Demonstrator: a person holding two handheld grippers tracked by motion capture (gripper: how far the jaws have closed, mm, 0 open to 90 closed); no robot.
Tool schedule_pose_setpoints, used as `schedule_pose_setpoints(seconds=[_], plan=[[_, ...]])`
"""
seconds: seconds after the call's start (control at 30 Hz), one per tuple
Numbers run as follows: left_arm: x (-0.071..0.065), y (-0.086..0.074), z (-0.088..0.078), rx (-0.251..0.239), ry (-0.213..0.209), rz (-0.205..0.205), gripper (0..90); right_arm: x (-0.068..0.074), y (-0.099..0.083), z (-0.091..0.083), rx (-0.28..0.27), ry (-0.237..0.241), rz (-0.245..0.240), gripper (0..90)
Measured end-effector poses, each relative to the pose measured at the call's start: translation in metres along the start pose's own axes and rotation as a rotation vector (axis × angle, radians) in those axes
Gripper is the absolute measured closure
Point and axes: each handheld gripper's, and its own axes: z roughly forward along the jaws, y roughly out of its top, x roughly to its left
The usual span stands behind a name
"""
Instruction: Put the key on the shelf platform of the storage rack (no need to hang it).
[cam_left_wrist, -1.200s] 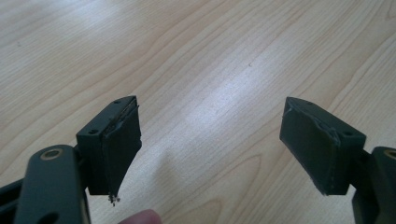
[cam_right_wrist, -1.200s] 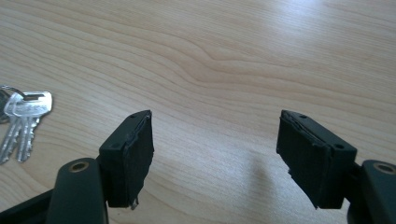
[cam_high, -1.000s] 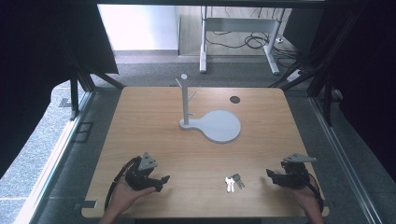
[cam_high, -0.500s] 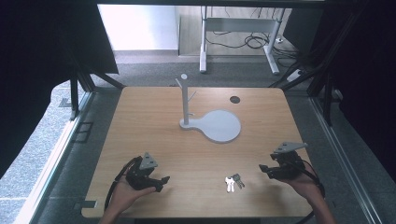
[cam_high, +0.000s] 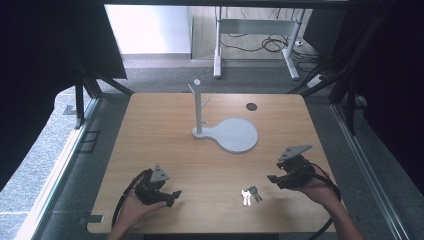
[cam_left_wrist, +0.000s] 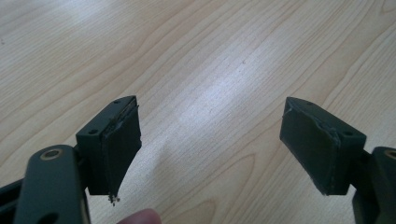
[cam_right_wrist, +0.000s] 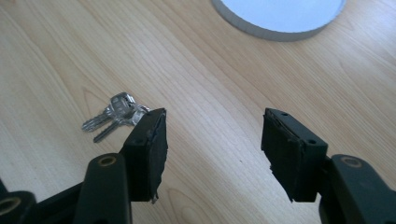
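The work in hand appears to be the retrieval of the bunch of keys (cam_high: 248, 194), probably for hanging on the grey peg stand (cam_high: 199, 107) whose round base sits toward the middle of the worktop (cam_high: 165, 135); that is a judgement from the layout, not something observed. Nothing of it is done as yet: the keys lie flat on the bare wood close to the near edge, right of centre, untouched by either tool, and the pegs of the stand carry nothing. The pickup, the carry and the placing all remain. The right gripper (cam_high: 280, 176) is held above the worktop just to the right of the keys, near the right-hand part of the near edge. Its fingers (cam_right_wrist: 148, 154) stand apart and have just been closing, with nothing between them; in the right gripper view the keys (cam_right_wrist: 116, 114) lie beyond and to the outside of one finger, apart from it, and the rim of the stand's base (cam_right_wrist: 280, 32) shows at the top. The left gripper (cam_high: 167, 196) rests low by the near left corner of the worktop, well apart from the keys. Its fingers (cam_left_wrist: 114, 144) are wide apart over bare wood, holding and touching nothing, with a fingertip of the person's hand visible at the lower edge of the left gripper view.
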Motion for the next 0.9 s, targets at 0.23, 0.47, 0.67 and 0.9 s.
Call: schedule_pose_setpoints(seconds=[0.23, 0.47, 0.67, 0.9], plan=[[0.000, -0.002, 0.005, 0.005, -0.013, -0.006, 21.0, 0.009, 0.013, 0.011, 0.085, 0.052, -0.072, 47.8], [0.003, -0.003, 0.003, -0.007, -0.006, -0.015, 21.2, 0.017, 0.019, 0.026, 0.131, 0.099, -0.109, 52.3], [0.003, -0.004, 0.002, -0.020, -0.004, -0.016, 21.3, 0.024, 0.024, 0.041, 0.169, 0.137, -0.144, 55.7], [0.001, -0.004, 0.005, -0.015, -0.006, -0.012, 21.3, 0.028, 0.027, 0.055, 0.204, 0.174, -0.163, 60.7]])
